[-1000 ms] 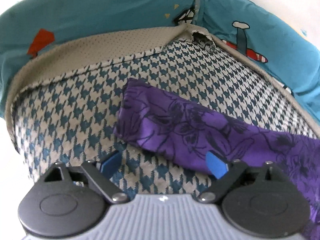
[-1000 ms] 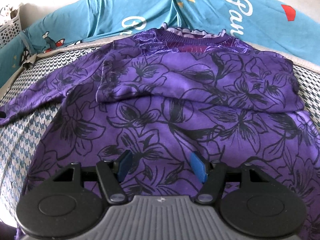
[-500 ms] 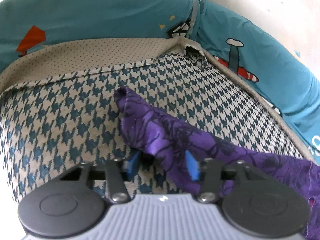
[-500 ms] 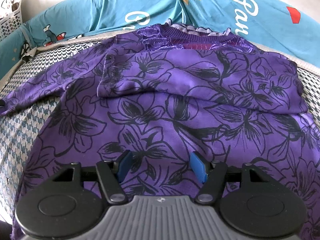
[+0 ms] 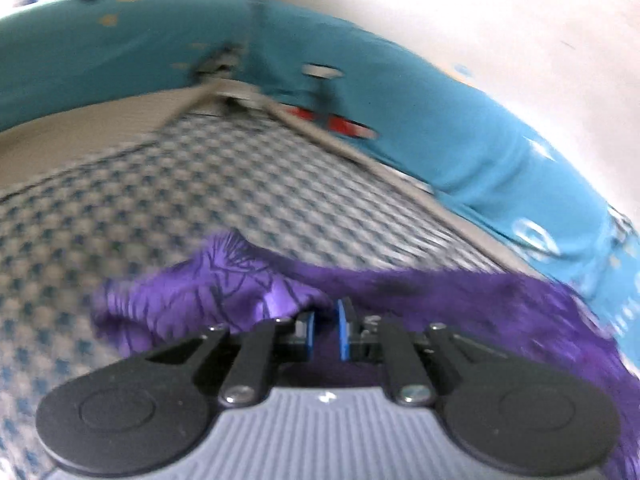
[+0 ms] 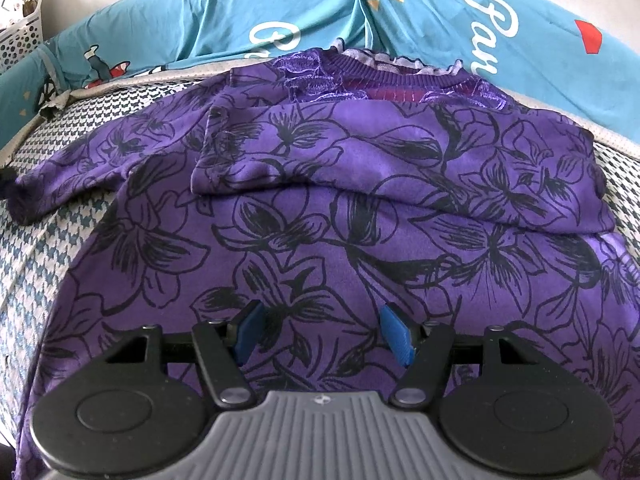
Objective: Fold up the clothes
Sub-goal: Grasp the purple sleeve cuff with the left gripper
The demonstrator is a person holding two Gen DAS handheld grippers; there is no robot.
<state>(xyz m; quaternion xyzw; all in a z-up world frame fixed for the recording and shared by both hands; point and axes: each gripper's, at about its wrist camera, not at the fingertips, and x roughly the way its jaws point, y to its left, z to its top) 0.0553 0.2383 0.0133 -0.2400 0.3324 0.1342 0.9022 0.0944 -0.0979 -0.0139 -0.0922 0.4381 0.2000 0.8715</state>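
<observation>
The left gripper [image 5: 325,330] clenches its fingers on the purple flower-printed top's sleeve [image 5: 224,292] to fold it inward; the right gripper [image 6: 322,334] hovers with fingers released above the body.

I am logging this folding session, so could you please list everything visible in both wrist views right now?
purple top: one, purple with black flower print, spread on the houndstooth surface, one sleeve folded across its chest
left sleeve: one, purple, bunched at the left gripper
houndstooth cover: one, blue and white, under the top
teal bumper: one, teal with white lettering and cartoon prints, along the far edge
white basket: one, white, perforated, far left corner
left gripper: one, black with blue pads, shut on the sleeve
right gripper: one, black with blue pads, open above the top's lower part
</observation>
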